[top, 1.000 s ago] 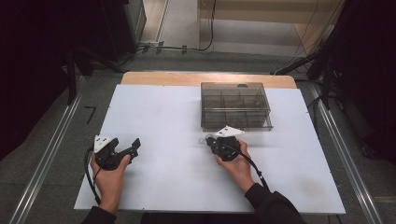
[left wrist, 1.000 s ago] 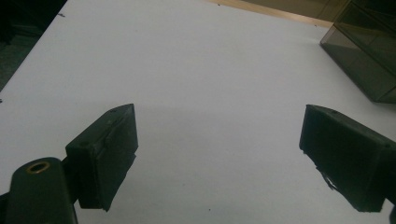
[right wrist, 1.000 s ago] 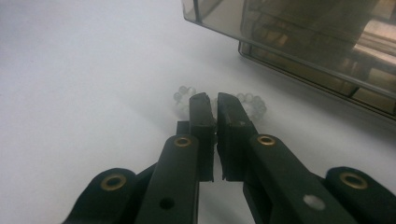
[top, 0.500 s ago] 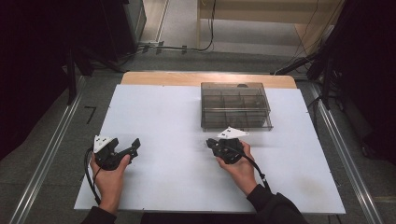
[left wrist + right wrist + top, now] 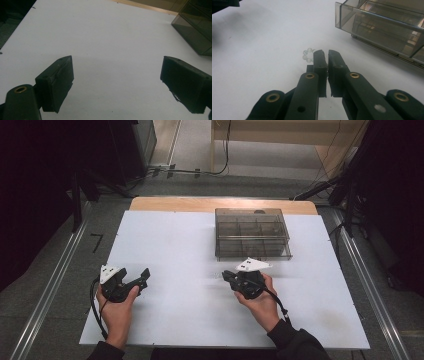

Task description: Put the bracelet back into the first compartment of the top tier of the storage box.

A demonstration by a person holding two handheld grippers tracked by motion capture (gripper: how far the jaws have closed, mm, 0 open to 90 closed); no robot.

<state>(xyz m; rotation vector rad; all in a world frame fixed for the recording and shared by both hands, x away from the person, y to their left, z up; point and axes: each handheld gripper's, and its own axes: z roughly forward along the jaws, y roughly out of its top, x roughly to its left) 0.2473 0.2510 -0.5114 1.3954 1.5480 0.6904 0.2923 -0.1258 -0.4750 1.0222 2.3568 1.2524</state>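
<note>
A small ring of pale beads (image 5: 307, 55) lies on the white table (image 5: 180, 245), touching the left side of my right gripper's tip. The right gripper (image 5: 327, 53) is shut, with only a hairline gap between its jaws; part of the bead ring is hidden behind the left jaw. In the high view the right gripper (image 5: 226, 275) rests just in front of a smoky clear compartment box (image 5: 252, 232), pointing left. My left gripper (image 5: 115, 82) is wide open over bare table and holds nothing. It sits at the near left (image 5: 141, 279).
The compartment box (image 5: 387, 27) stands at the back right of the table, close to the right gripper, and its corner shows in the left gripper view (image 5: 197, 30). A wooden strip (image 5: 200, 204) runs along the far edge. Metal rails flank the table.
The right hand has drifted slightly toward the near side. The left hand and its gripper have stayed put.
</note>
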